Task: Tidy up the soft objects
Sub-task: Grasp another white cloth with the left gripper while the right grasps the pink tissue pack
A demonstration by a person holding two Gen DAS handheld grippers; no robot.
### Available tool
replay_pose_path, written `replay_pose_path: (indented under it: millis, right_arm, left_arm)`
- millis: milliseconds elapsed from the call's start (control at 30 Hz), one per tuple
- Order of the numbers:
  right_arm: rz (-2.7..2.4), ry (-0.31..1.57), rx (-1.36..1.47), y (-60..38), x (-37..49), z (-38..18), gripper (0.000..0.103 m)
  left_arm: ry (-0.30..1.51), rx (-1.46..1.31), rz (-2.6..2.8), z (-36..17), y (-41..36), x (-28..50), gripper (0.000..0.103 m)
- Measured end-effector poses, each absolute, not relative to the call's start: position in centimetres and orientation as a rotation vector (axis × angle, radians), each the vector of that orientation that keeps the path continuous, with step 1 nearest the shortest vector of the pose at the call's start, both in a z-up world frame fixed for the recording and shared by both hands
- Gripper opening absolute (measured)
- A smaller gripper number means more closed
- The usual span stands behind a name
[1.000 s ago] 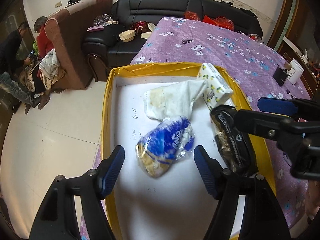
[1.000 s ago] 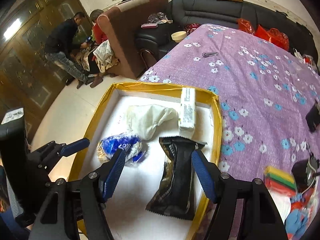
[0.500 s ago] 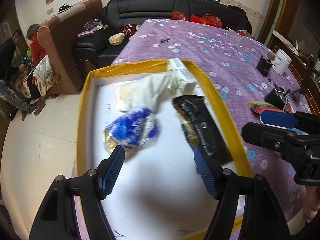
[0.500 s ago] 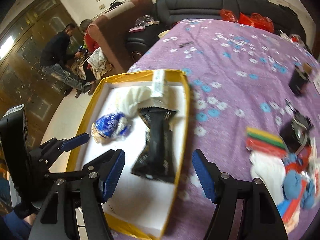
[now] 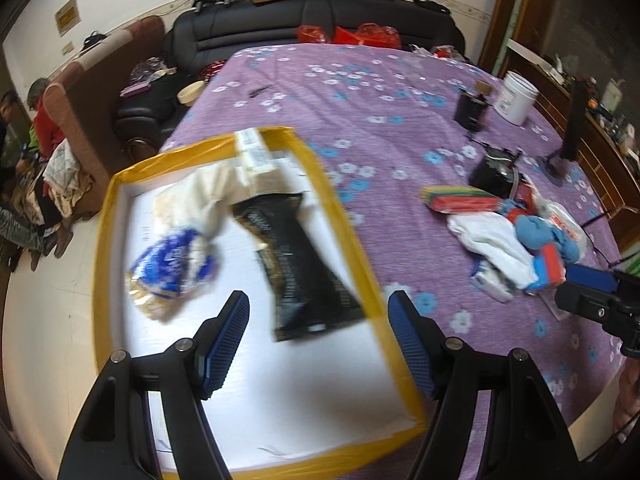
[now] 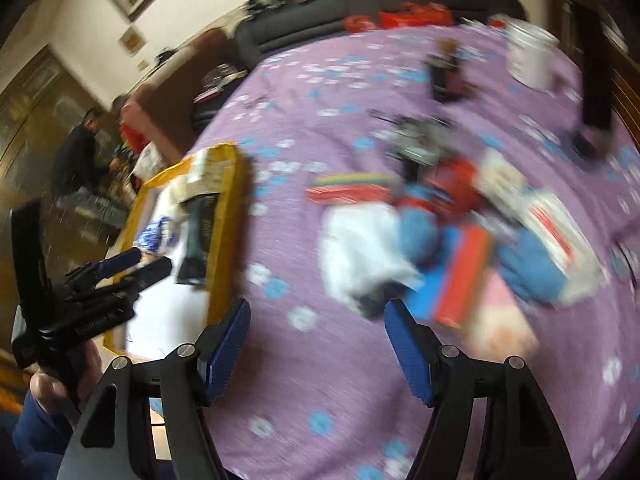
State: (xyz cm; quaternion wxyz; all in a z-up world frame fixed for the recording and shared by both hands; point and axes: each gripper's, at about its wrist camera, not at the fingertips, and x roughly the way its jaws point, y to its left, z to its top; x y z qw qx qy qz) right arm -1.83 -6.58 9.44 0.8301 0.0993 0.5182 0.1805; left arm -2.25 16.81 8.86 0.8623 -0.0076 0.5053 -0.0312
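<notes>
A yellow-rimmed white box [image 5: 348, 220] [image 6: 228, 216] lies on the purple flowered cloth. In it are a black snack bag [image 5: 304, 264], a blue and white bag [image 5: 172, 268], a cream cloth [image 5: 200, 196] and a tissue pack [image 5: 256, 156]. My left gripper [image 5: 318, 338] hangs open over the box's near right part, nothing between its fingers. To the right lies a pile of soft things: a white cloth [image 6: 360, 256] [image 5: 492, 244], blue fluffy pieces [image 6: 532, 264], red and striped packs [image 6: 352, 188]. My right gripper [image 6: 316, 340] is open over the cloth, just short of that pile.
A white tub [image 5: 516, 96], a dark jar [image 5: 468, 110] and a black stand [image 5: 568, 140] are on the table's far right. A black sofa [image 5: 320, 20] and a brown armchair stand behind. People are at the far left by the floor.
Both grippers have swung right. The left went from above the blue bag to the box's right side. The right left the box and now faces the pile. Jaws kept their width.
</notes>
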Motion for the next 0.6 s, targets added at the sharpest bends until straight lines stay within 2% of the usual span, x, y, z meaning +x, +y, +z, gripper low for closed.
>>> replay_pose_path:
  millis: [333,600]
  right_arm:
    - [0.268,1.132,0.313,-13.8,-4.8,7.4,0.074]
    - [0.218,1.099,0.317,-17.3,-6.5,8.0,0.074]
  left_arm:
    - [1.133,-0.030,-0.223,8.2,9.8,-0.3,0.071]
    - [1.241,-0.037,-0.322,5.0,3.8,4.7,0.071]
